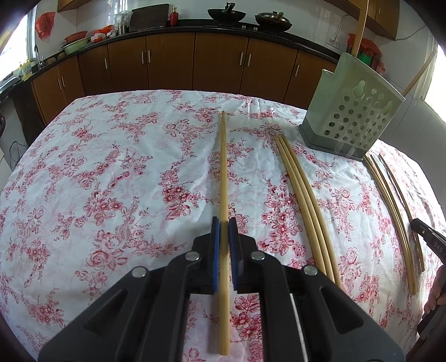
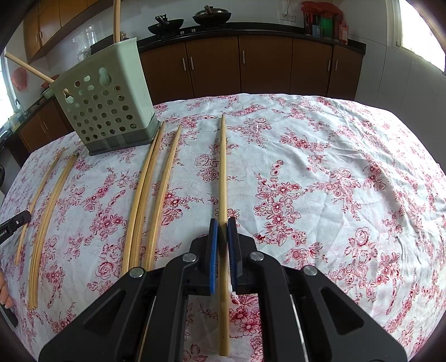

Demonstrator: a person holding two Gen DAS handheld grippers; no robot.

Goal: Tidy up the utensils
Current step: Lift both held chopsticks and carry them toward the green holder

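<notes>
Lying straight between each tongs' blue pads: one pale bamboo chopstick (image 1: 223, 178).

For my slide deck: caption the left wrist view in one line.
Left gripper shut on a chopstick over the floral cloth, more chopsticks beside the holder.

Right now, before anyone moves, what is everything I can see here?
holder: one, pale green, perforated, on the table's far side
chopsticks in holder: two, tan, sticking out of the top
loose chopsticks: several, tan, flat on the cloth in groups; exact count unclear
tablecloth: one, white with red flowers, covers the table
woks: two, dark, on the rear counter
left gripper: black, blue pads, closed on left-held chopstick
right gripper: same colours, closed on right-held chopstick
</notes>
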